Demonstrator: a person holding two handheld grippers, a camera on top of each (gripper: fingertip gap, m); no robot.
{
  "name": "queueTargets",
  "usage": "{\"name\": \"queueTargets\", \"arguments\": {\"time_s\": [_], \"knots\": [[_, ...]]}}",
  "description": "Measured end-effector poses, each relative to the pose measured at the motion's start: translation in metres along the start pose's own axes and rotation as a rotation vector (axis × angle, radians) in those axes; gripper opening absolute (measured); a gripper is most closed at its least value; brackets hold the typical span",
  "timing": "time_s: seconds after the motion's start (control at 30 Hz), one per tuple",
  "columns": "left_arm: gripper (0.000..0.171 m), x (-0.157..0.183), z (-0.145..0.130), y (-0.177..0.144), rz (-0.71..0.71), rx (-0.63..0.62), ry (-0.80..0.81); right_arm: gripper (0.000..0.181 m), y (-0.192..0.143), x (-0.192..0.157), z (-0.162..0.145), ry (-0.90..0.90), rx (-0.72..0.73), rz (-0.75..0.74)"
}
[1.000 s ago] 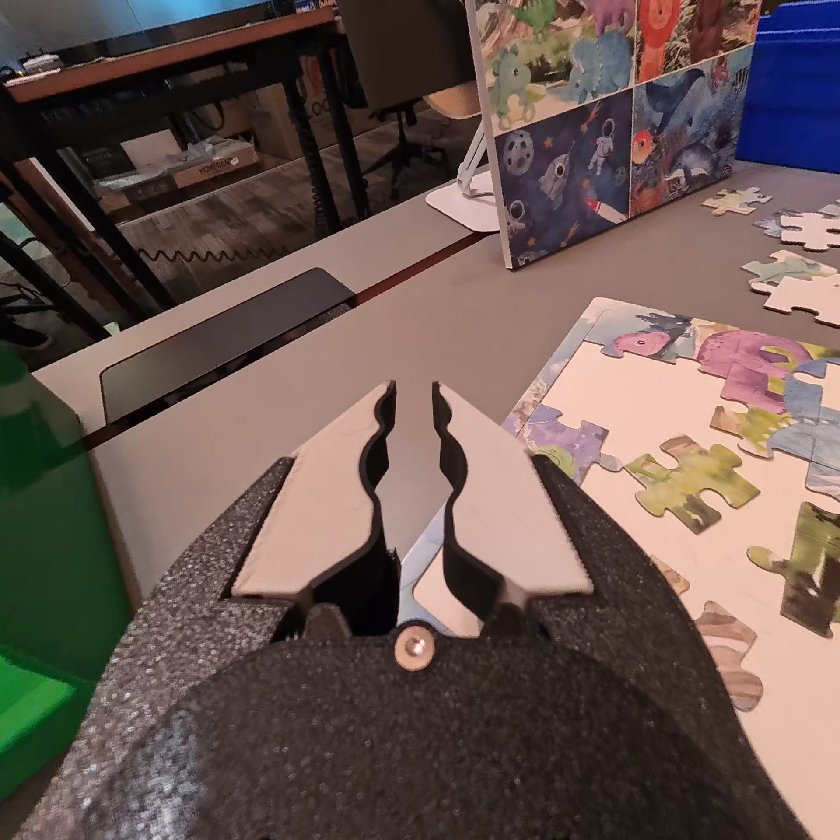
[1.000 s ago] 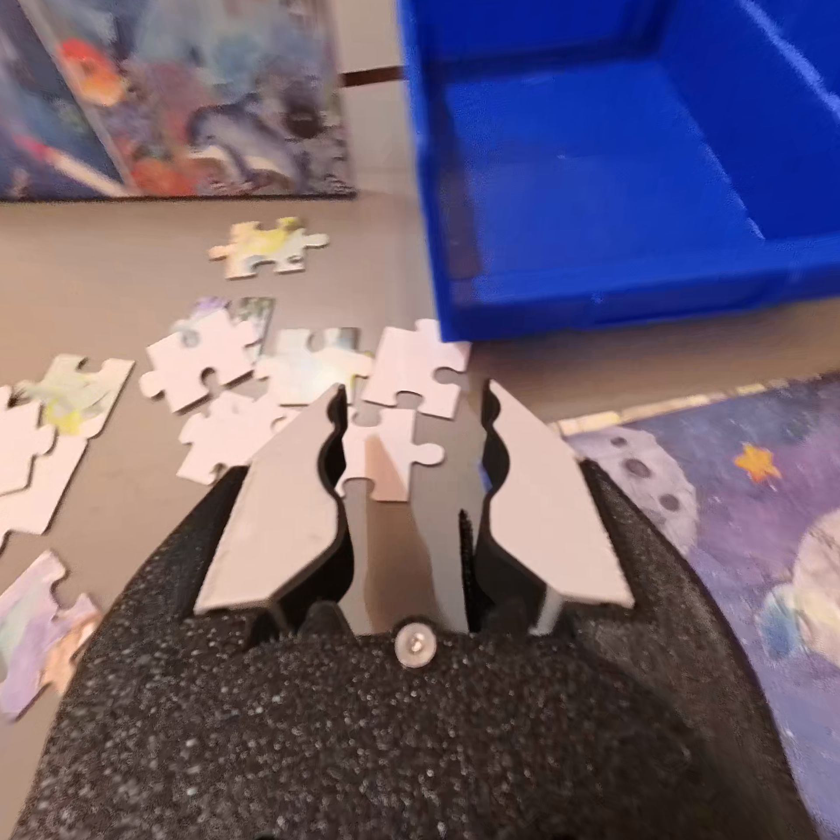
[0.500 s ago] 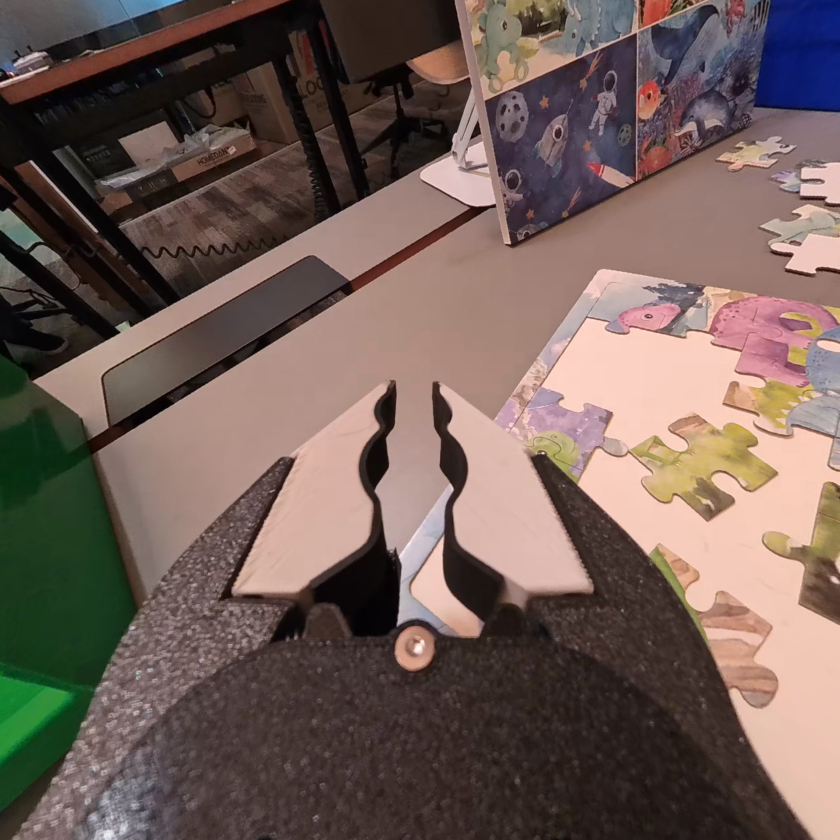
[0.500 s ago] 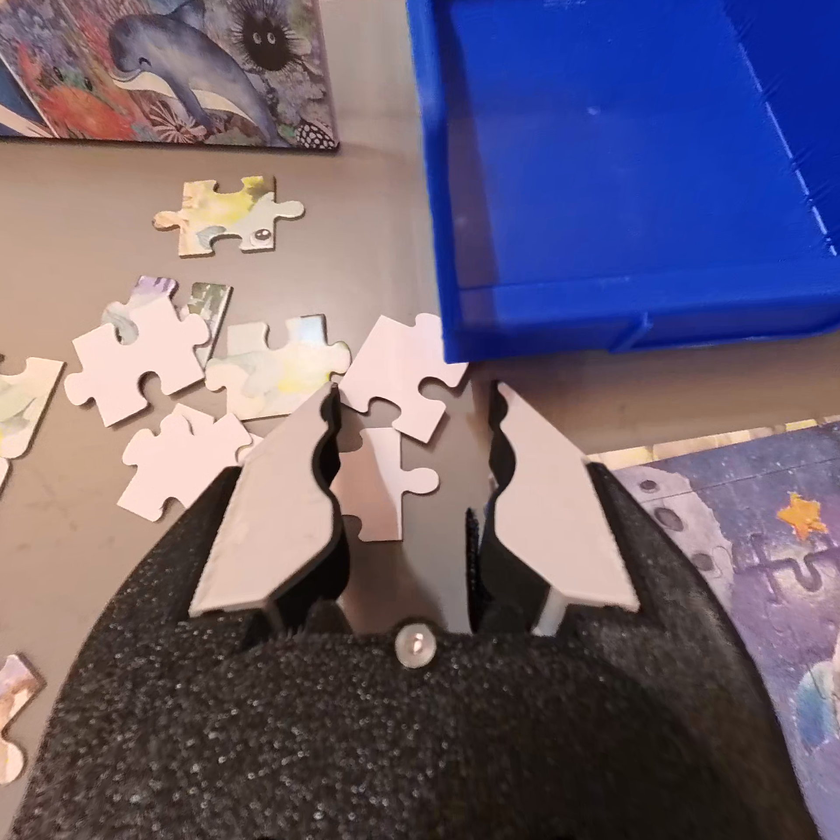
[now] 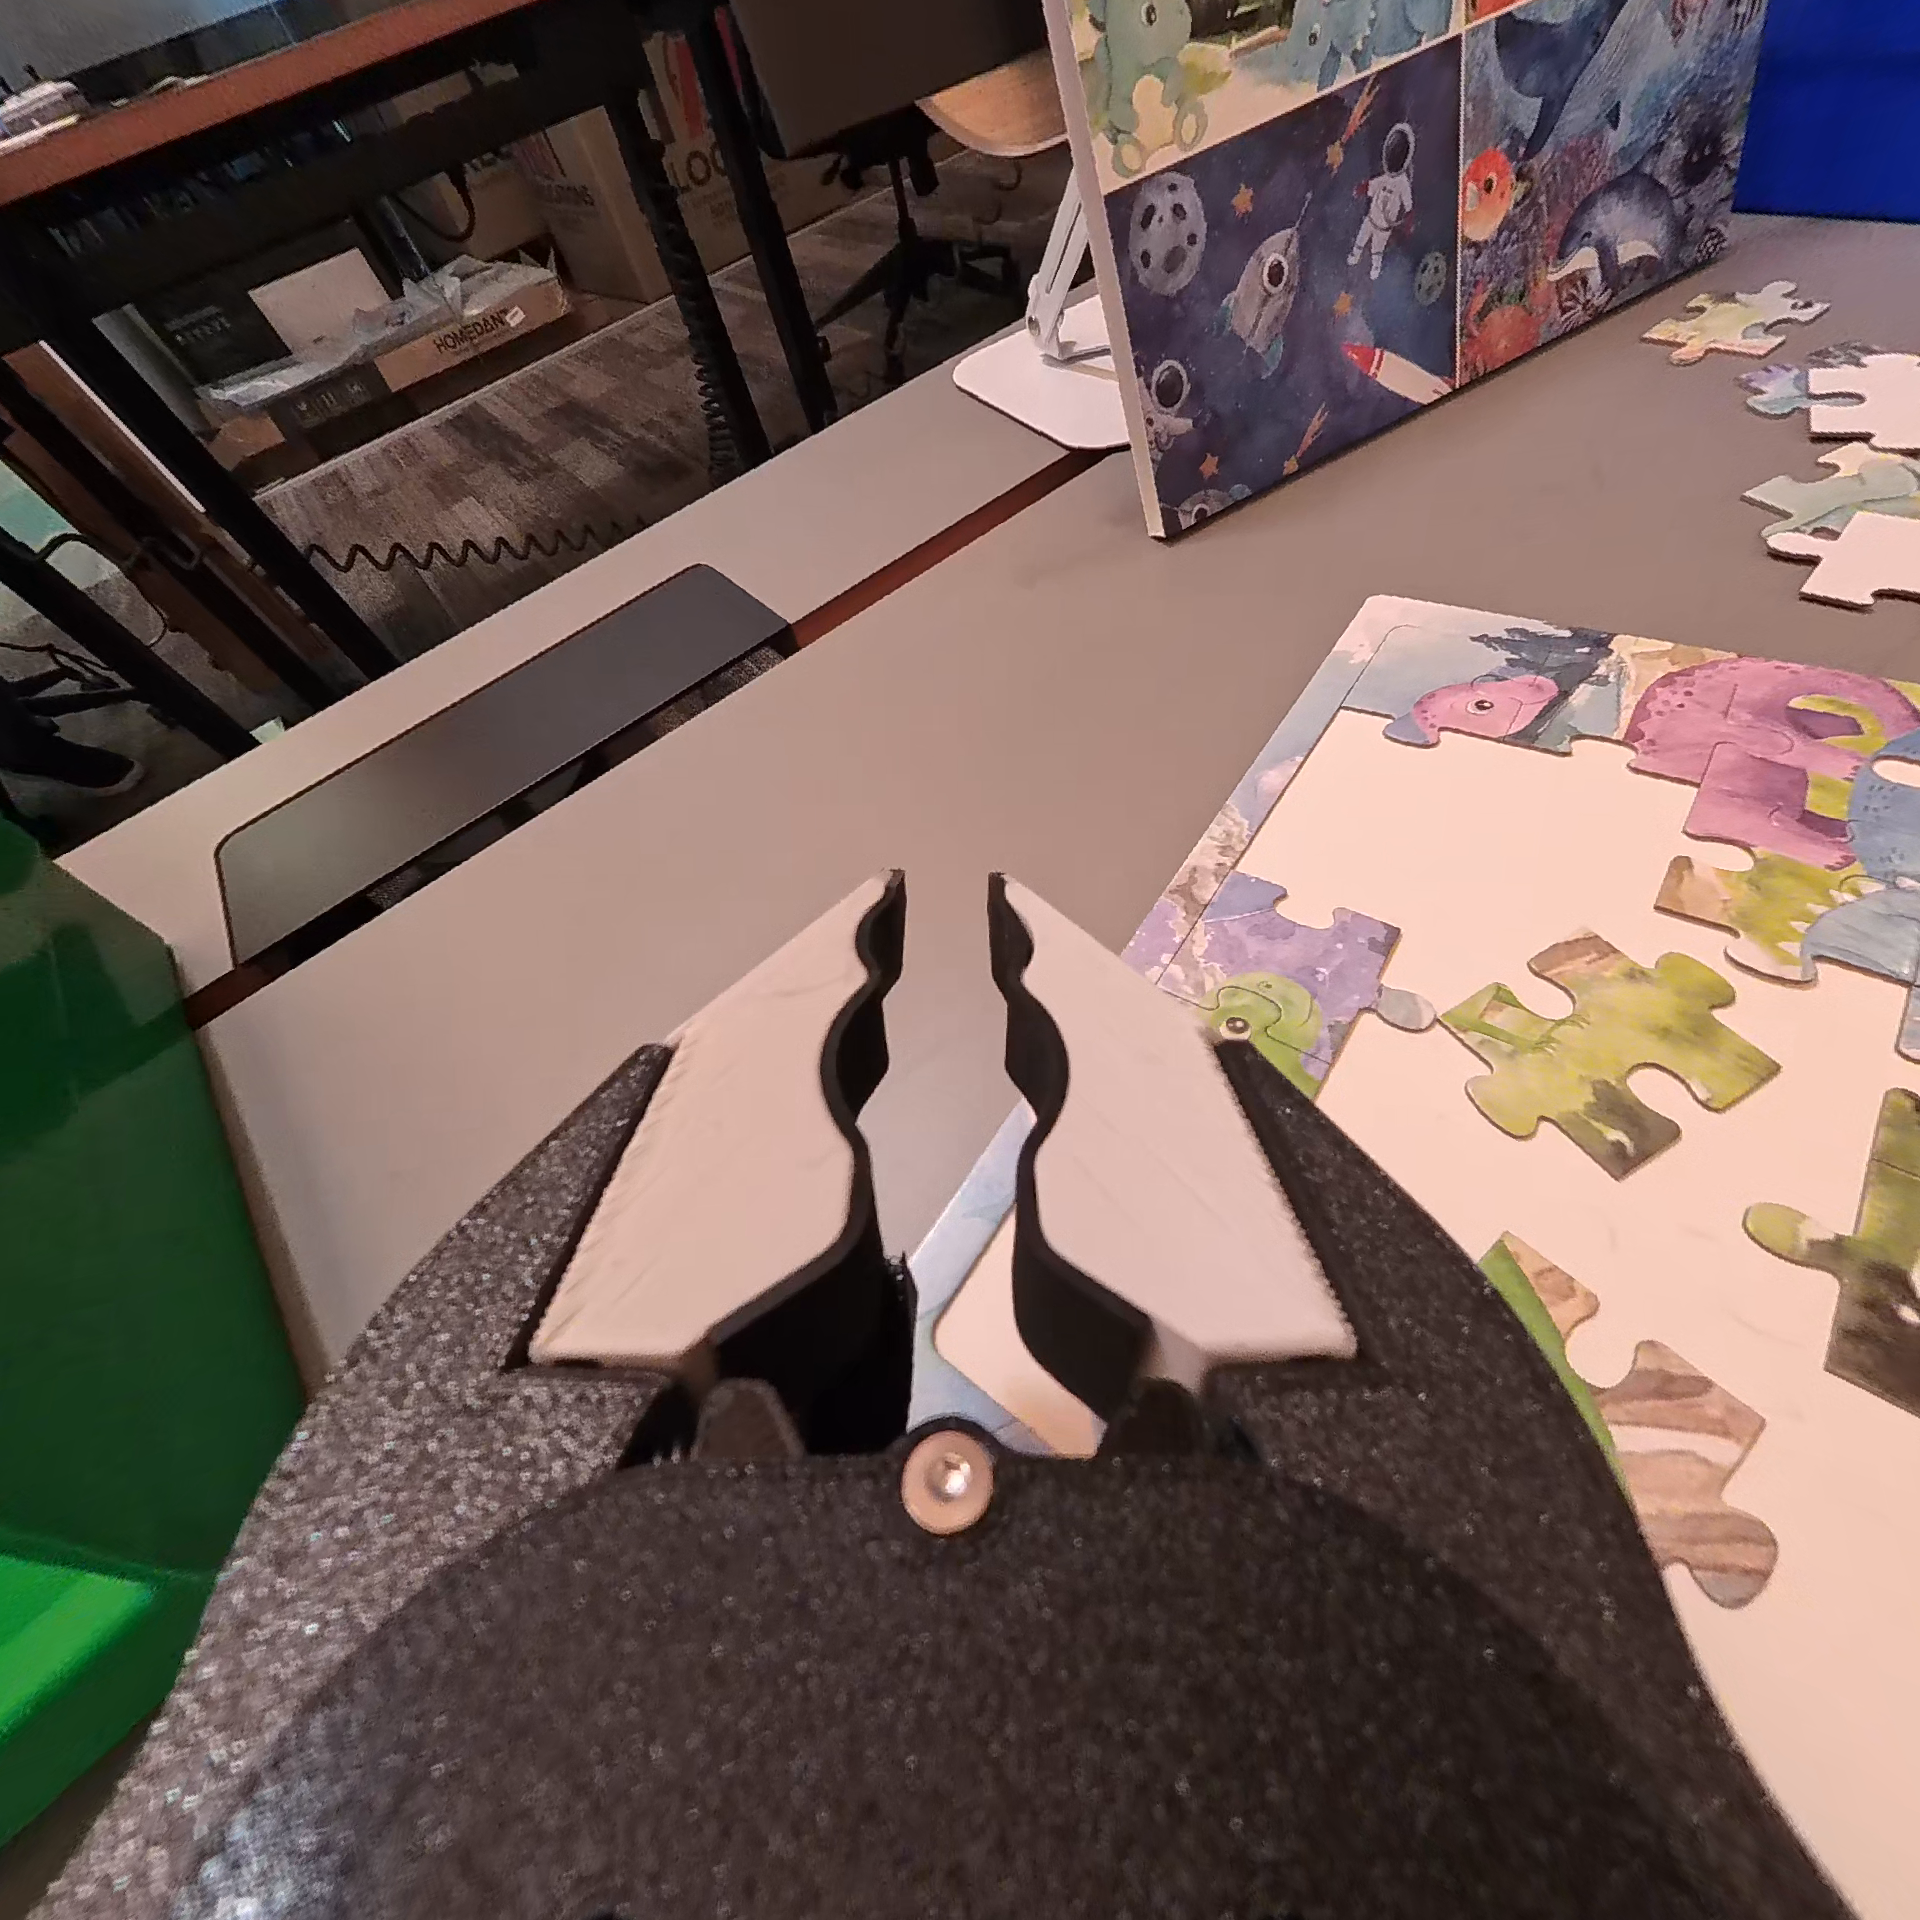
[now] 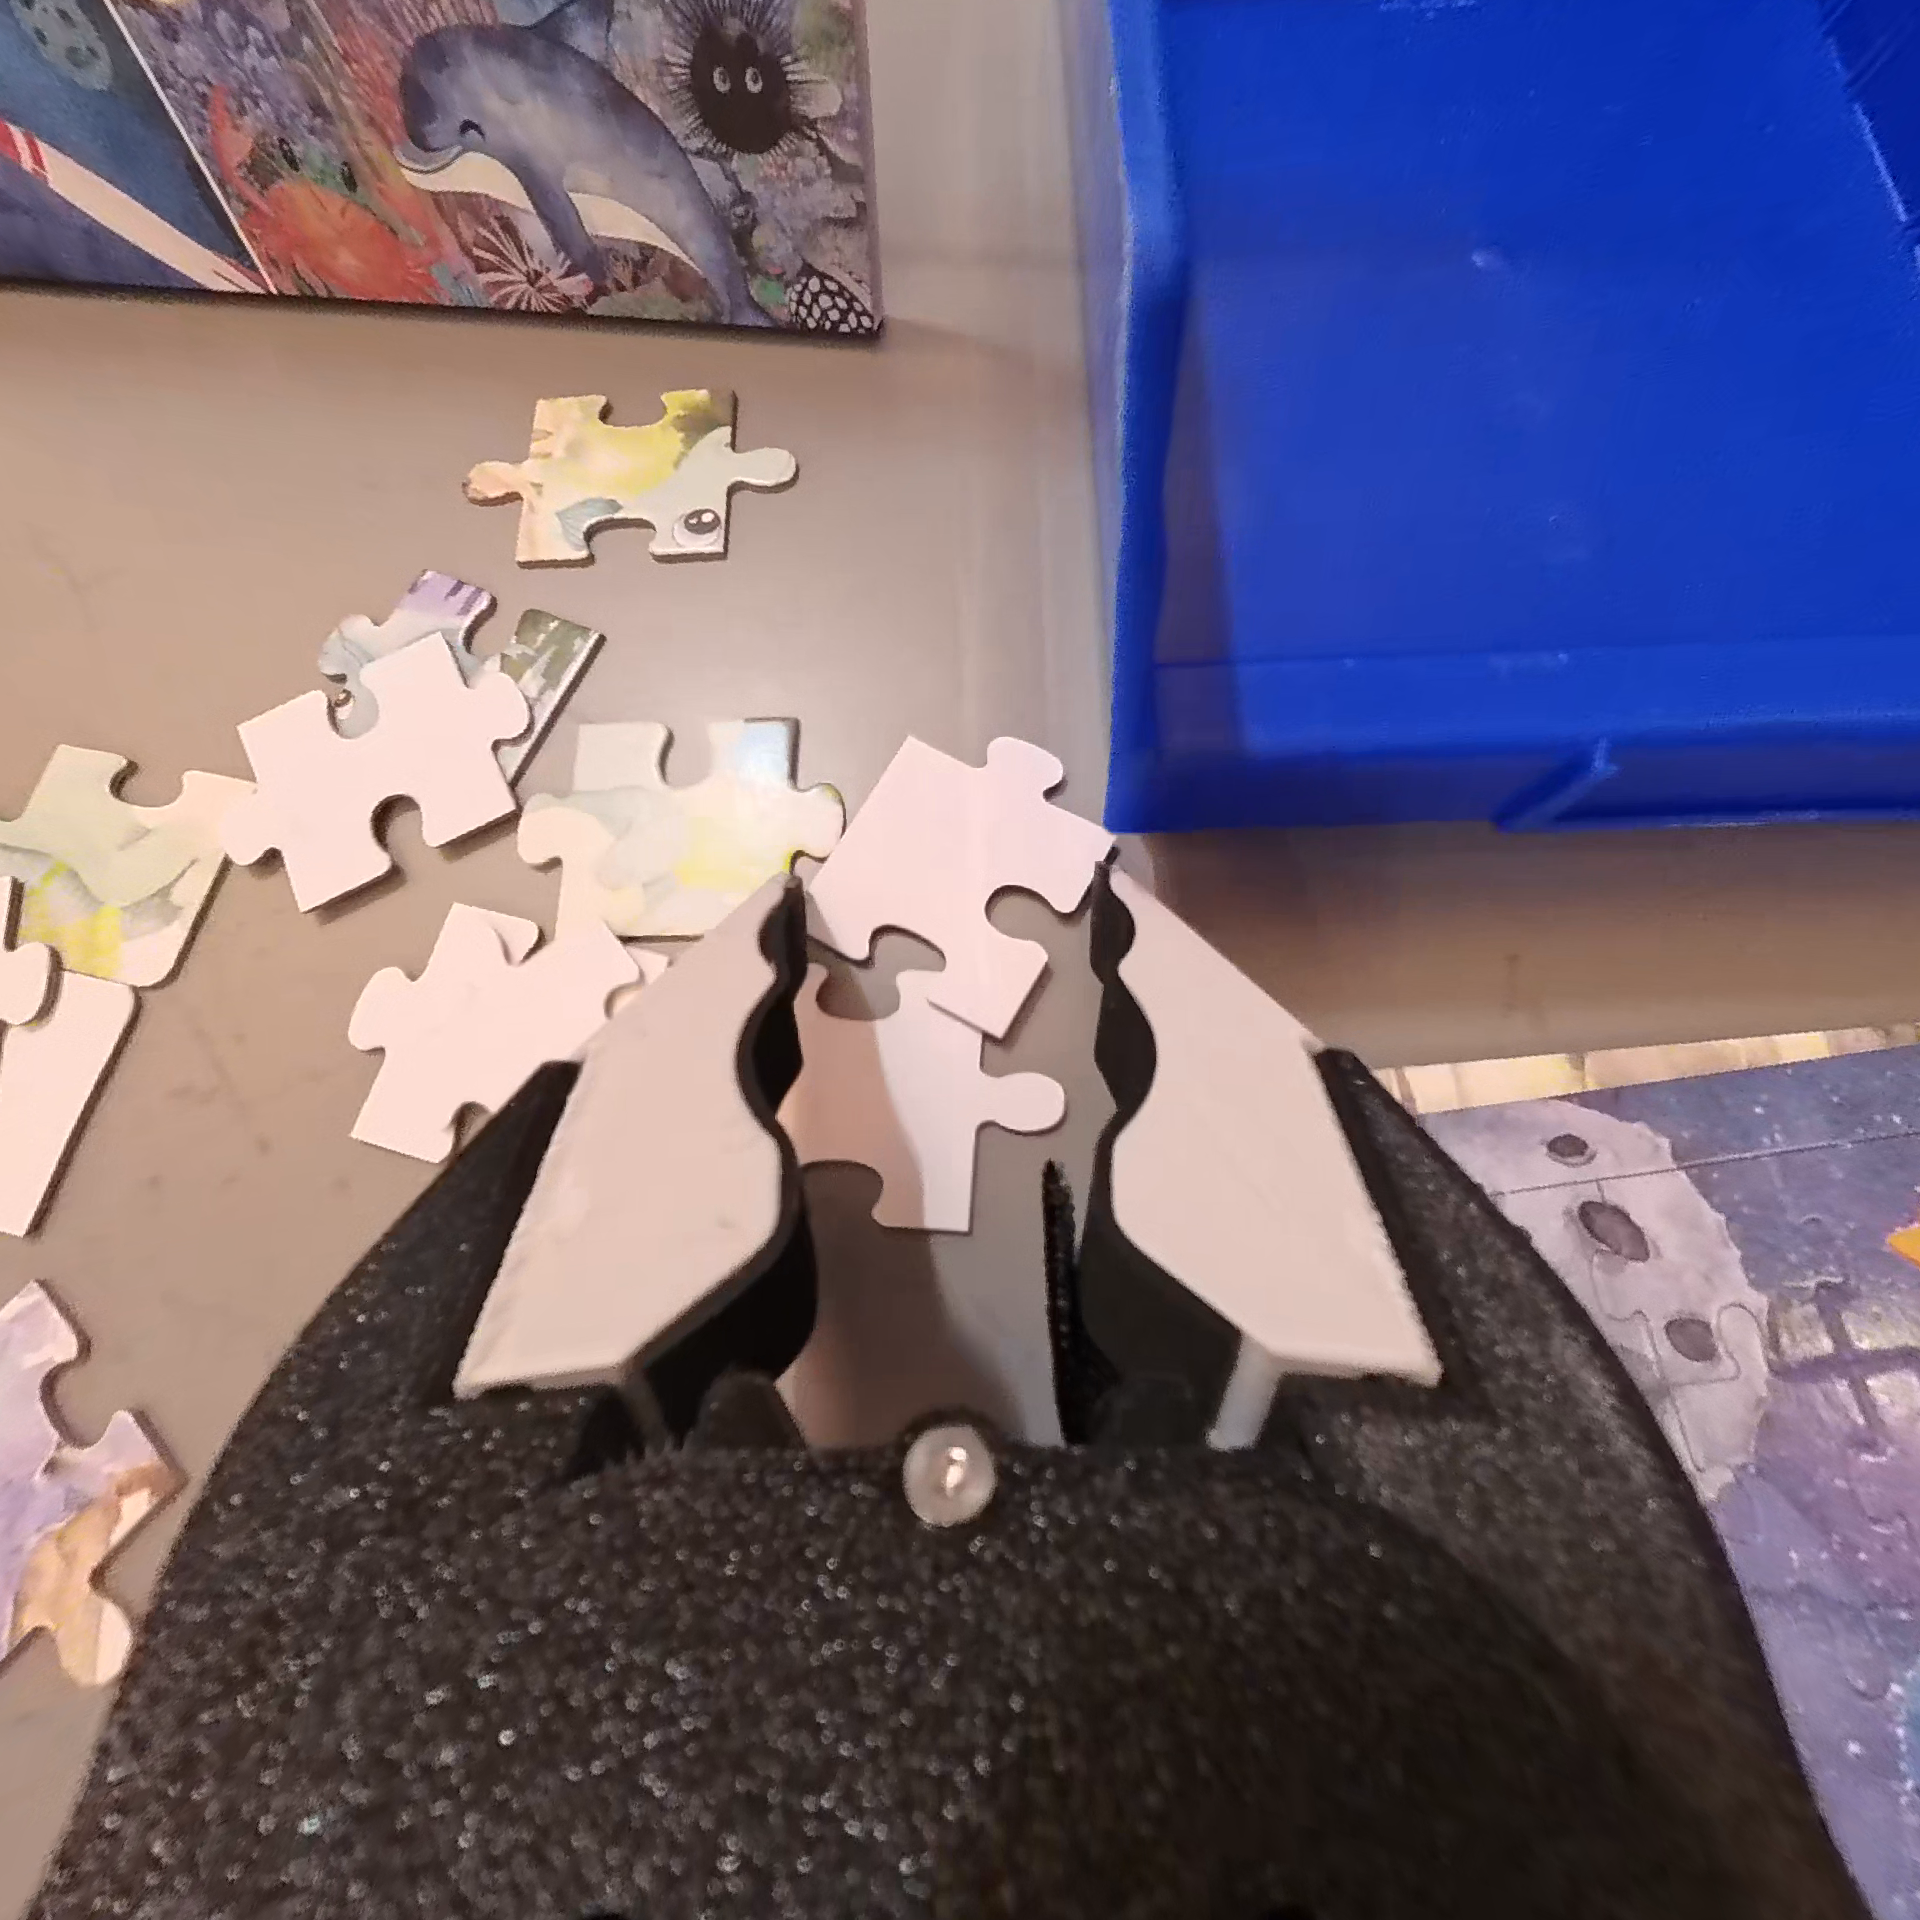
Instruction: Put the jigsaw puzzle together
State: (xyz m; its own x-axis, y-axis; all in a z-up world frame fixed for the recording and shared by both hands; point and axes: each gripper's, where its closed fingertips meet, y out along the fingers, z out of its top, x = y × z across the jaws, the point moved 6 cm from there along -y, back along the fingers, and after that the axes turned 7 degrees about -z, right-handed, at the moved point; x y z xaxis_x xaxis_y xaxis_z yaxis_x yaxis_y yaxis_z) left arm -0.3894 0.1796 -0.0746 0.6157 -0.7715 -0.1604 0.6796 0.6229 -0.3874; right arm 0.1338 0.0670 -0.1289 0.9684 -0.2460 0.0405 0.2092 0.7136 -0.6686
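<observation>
The right gripper (image 6: 945,883) hung wide open over two overlapping white, face-down pieces (image 6: 935,997) beside the blue bin (image 6: 1507,520), gripping nothing. The left gripper (image 5: 945,883) (slightly parted, empty) hovered over the grey table (image 5: 831,748) by the puzzle board (image 5: 1455,862), which held several loose pieces.

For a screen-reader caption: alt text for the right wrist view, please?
The right gripper, open, hangs over two overlapping face-down puzzle pieces on a grey table. More loose pieces lie left; a blue bin stands behind.
</observation>
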Motion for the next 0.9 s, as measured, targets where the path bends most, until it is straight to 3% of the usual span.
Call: {"name": "queueTargets", "arguments": {"time_s": [0.07, 0.13, 0.23, 0.33, 0.43, 0.57, 0.9], "knots": [[0.016, -0.001, 0.0, -0.001, 0.001, 0.001, -0.002, 0.054, -0.002, 0.0, -0.002, 0.0, -0.002, 0.007], [0.016, -0.001, 0.001, -0.001, 0.003, 0.006, -0.004, 0.02, -0.008, 0.0, -0.003, 0.024, 0.01, 0.034], [0.016, -0.001, 0.002, -0.002, 0.002, 0.006, -0.002, 0.006, -0.019, 0.002, 0.001, 0.079, 0.065, 0.075], [0.016, -0.001, 0.001, -0.001, 0.0, 0.003, -0.001, 0.026, -0.022, 0.0, 0.002, 0.097, 0.088, 0.105], [0.016, -0.001, 0.001, -0.001, 0.0, -0.005, -0.001, 0.055, -0.02, -0.006, 0.001, 0.003, 0.082, 0.057], [0.016, 0.0, 0.001, -0.001, -0.002, -0.006, -0.001, 0.077, -0.014, -0.021, -0.008, -0.117, 0.017, -0.01], [0.016, 0.001, -0.001, 0.002, -0.002, -0.023, 0.01, 0.053, -0.012, -0.018, -0.008, -0.003, -0.006, 0.065]]}}
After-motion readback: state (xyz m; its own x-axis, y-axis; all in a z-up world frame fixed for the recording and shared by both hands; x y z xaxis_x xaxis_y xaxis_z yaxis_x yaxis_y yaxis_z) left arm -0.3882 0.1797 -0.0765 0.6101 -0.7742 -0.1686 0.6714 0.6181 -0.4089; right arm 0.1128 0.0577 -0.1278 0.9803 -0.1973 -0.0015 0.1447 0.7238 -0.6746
